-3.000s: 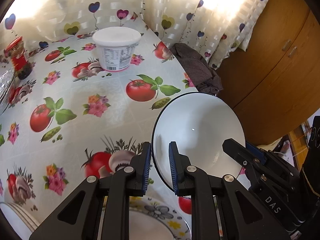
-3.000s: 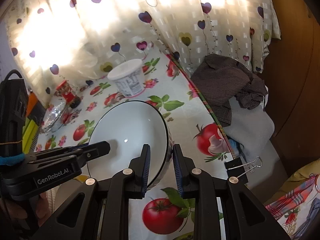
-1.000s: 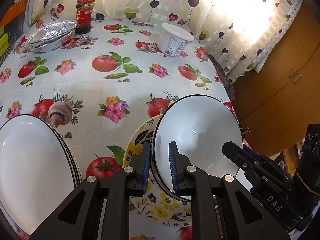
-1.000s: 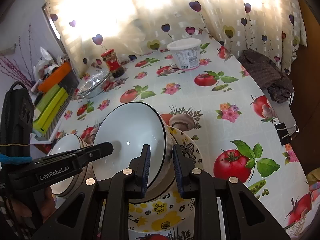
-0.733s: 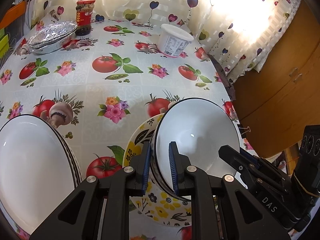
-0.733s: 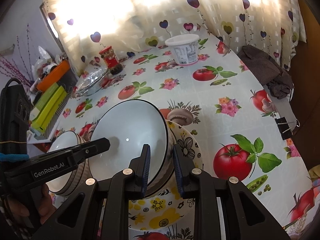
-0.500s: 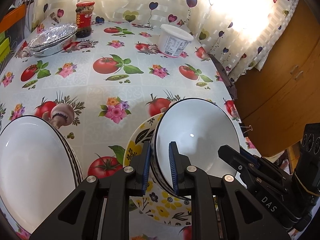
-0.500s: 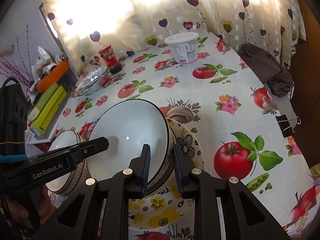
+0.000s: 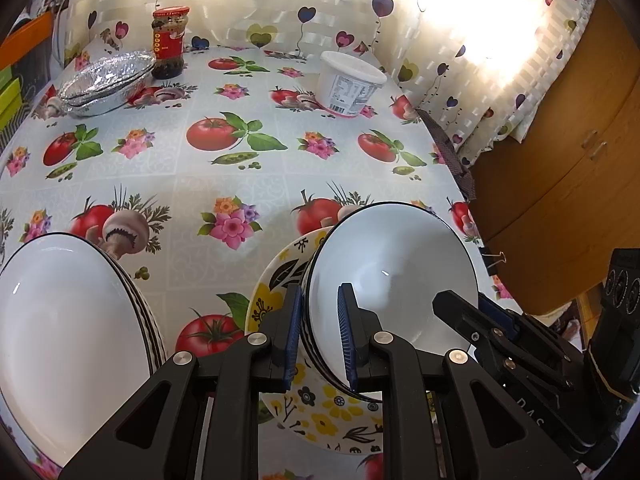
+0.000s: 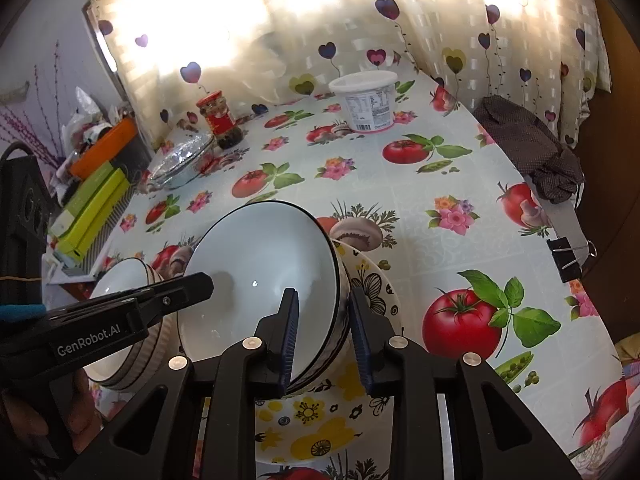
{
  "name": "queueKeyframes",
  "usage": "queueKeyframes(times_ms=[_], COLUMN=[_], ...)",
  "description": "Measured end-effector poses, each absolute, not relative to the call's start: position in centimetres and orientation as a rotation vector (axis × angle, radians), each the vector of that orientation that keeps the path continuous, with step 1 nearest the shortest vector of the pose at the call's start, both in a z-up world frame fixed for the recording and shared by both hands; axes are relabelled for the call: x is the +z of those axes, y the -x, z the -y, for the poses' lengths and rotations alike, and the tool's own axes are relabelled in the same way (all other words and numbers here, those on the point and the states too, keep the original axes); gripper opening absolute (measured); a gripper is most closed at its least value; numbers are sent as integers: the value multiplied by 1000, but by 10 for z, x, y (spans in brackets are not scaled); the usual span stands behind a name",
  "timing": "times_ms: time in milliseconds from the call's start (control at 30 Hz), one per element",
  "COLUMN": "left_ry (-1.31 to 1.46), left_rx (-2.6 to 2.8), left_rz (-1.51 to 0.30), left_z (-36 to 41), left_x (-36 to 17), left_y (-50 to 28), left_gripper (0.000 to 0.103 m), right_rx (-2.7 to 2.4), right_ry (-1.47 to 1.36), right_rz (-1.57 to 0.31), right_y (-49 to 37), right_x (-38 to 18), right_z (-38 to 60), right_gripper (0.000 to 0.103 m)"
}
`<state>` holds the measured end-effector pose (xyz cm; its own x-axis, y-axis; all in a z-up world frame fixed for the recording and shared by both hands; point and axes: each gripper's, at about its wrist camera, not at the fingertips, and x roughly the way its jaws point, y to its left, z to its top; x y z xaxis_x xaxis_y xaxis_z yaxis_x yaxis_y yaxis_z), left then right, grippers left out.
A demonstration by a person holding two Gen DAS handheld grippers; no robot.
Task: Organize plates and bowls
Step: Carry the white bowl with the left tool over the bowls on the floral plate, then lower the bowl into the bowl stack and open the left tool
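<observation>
A white bowl (image 9: 392, 264) with a dark rim sits on a flowered plate (image 9: 272, 300) near the table's front edge. My left gripper (image 9: 319, 292) is shut on the bowl's left rim, one pad inside and one outside. My right gripper (image 10: 324, 296) straddles the opposite rim of the same bowl (image 10: 260, 264). Its jaws are opening, and the outer pad stands a little off the wall. The plate (image 10: 320, 420) shows under the bowl in the right wrist view. A stack of white bowls (image 9: 60, 340) stands just to the left, also in the right wrist view as the stack (image 10: 120, 292).
Further back on the tomato-print tablecloth stand a white tub (image 9: 352, 84), a red-lidded jar (image 9: 170, 40) and foil trays (image 9: 104, 80). A dark cloth (image 10: 532, 148) and a binder clip (image 10: 568, 256) mark the right edge. A wooden cabinet (image 9: 560, 160) stands beyond it. Green boxes (image 10: 92, 208) lie at the left.
The bowl, held by both grippers, came from over the table's right edge to the flowered plate and sank onto it. The right jaws have just widened slightly.
</observation>
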<state>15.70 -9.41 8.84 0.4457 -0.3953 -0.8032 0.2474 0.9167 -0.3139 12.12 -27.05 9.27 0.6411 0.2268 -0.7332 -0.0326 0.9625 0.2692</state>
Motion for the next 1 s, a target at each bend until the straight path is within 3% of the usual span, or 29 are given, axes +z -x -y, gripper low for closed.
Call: queueKeyframes(times_ms=[667,1000], left_ry=[228,241], left_rx=[-394,-392], left_rz=[-978,-985], left_z=[79,80], left_x=[96,91], left_y=[-166,-169], left_gripper=[20,20], right_rx=[122,147], right_ry=[-221,-278], right_rz=[-766,-777], right_y=[-123,-131], right_x=[100,87], right_z=[276,286], right_gripper=[28,15])
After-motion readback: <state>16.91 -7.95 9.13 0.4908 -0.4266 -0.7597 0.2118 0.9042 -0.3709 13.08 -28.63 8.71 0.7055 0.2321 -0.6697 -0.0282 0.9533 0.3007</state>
